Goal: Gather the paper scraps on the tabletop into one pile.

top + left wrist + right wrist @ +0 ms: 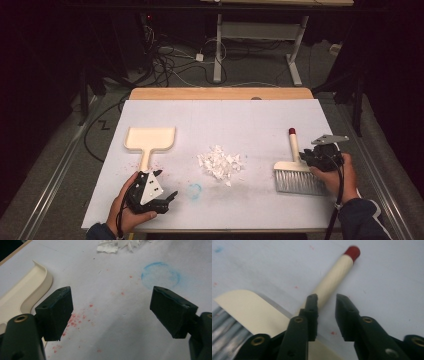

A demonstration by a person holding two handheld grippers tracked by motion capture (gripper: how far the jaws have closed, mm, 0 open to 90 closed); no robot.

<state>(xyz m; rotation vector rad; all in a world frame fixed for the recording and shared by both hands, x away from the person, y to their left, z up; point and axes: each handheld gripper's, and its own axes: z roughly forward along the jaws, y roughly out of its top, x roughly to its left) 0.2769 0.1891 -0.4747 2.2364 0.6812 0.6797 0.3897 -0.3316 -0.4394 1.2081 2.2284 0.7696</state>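
1. At the left of the high view a cream dustpan (150, 139) lies flat on the white table cover (250, 120), its pan away from the person and its handle pointing back toward them; in the left gripper view its curved rim (27, 287) sits just beside the left-hand jaw.
2. The left gripper (167, 196) rests low near the front edge, just below the dustpan handle, held in the person's left hand (131, 210); its jaws stand wide apart with nothing between them, only bare cover dotted with red specks (75, 320).
3. A faint blue ring (195, 190) is marked on the cover just right of that gripper; beyond it a pile of white paper scraps (220, 164) lies near the middle of the table.
4. Further right a brush (296, 167) lies flat, bristles toward the person, its cream handle ending in a red tip (291, 131) pointing away.
5. The right gripper (326, 302) is at the brush handle, just above the head; its jaws are narrowly parted, one lying over the handle and the other just beside it; not clamped on it.
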